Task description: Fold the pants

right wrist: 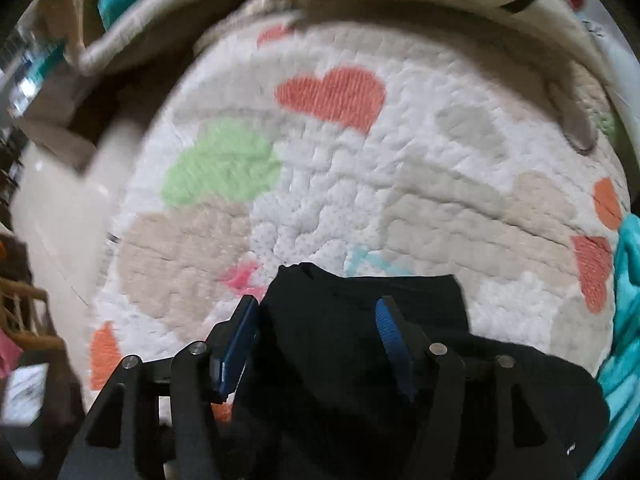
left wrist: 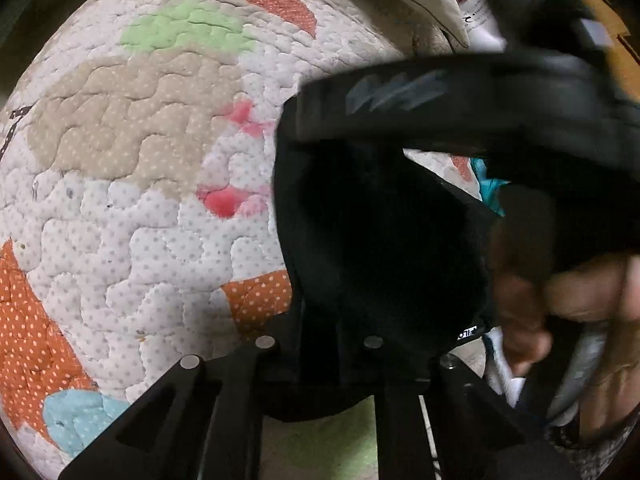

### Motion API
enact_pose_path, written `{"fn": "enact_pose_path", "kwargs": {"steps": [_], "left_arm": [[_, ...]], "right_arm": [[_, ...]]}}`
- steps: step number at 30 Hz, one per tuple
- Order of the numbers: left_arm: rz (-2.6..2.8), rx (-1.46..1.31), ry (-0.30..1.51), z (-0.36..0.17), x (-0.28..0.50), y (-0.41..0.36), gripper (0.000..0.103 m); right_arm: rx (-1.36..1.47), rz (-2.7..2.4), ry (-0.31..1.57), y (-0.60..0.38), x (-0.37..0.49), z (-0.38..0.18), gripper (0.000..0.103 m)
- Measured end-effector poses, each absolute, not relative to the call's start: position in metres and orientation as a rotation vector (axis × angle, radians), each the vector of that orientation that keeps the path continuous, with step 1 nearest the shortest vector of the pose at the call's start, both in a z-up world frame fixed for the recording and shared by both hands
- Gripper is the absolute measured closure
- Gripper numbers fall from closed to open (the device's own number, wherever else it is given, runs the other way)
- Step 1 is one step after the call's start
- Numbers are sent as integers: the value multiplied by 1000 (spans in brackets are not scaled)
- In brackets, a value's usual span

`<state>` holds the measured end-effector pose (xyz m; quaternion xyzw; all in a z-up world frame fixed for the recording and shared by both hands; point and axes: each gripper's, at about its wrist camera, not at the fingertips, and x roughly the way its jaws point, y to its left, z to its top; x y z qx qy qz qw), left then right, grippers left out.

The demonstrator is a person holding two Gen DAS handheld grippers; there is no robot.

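The black pants (left wrist: pixel 372 240) bulge up in front of my left gripper (left wrist: pixel 336 344), lifted off the quilt, and they cover its fingertips. The jaws stand together with the cloth caught between them. At the right of the left wrist view, a person's hand (left wrist: pixel 580 300) grips the blurred black housing (left wrist: pixel 460 92) of the other tool. In the right wrist view the pants (right wrist: pixel 352 320) lie on the quilt under my right gripper (right wrist: pixel 316 336). Its blue pads (right wrist: pixel 242 340) stand apart on either side of the cloth without pressing it.
A white quilt (right wrist: pixel 320 184) with heart patches in red, green and beige covers the surface. A beige cushion edge (right wrist: pixel 400 12) runs along the back. Teal cloth (right wrist: pixel 628 320) lies at the right edge, and a cardboard box (right wrist: pixel 60 136) stands at the left.
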<state>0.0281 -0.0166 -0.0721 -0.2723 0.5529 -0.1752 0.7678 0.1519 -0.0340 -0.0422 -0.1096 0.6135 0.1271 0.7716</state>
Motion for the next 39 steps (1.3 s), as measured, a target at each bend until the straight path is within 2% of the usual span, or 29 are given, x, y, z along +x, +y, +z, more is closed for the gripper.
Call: {"fn": "enact_pose_path", "kwargs": {"steps": [1, 2, 4, 10, 20, 22, 23, 26, 28, 29, 33, 35, 39], "left_arm": [[-379, -590, 1204, -72, 29, -16, 93], [-380, -596, 1207, -71, 28, -13, 93], [-383, -623, 1220, -70, 27, -5, 94], [-349, -670, 1197, -61, 16, 40, 95], [-153, -677, 1154, -53, -14, 127, 94], [-125, -716, 1179, -58, -17, 142, 93], [-120, -739, 1187, -60, -18, 146, 93], [-108, -778, 1166, -52, -23, 159, 93], [-97, -776, 1108, -38, -27, 172, 93], [-93, -773, 1082, -32, -27, 175, 93], [-64, -730, 980, -10, -5, 174, 93], [-74, -696, 974, -6, 9, 164, 83], [-79, -658, 1046, -16, 32, 135, 76]], "right_arm": [[-231, 285, 1348, -31, 151, -47, 71], [-221, 293, 1338, -29, 149, -46, 73], [-249, 302, 1313, -21, 142, -40, 86], [-159, 350, 1286, -5, 139, -20, 89], [-181, 484, 1263, 94, 135, -24, 88], [-194, 477, 1265, 108, 140, -28, 79], [-194, 466, 1261, 111, 143, -29, 77], [-69, 471, 1208, 90, 144, -3, 71], [-19, 420, 1143, 66, 143, 15, 56], [-10, 384, 1109, 50, 138, 25, 54], [8, 343, 1076, -2, 104, 37, 53], [15, 334, 1080, -21, 86, 32, 53], [24, 327, 1082, -41, 48, 11, 53]]}}
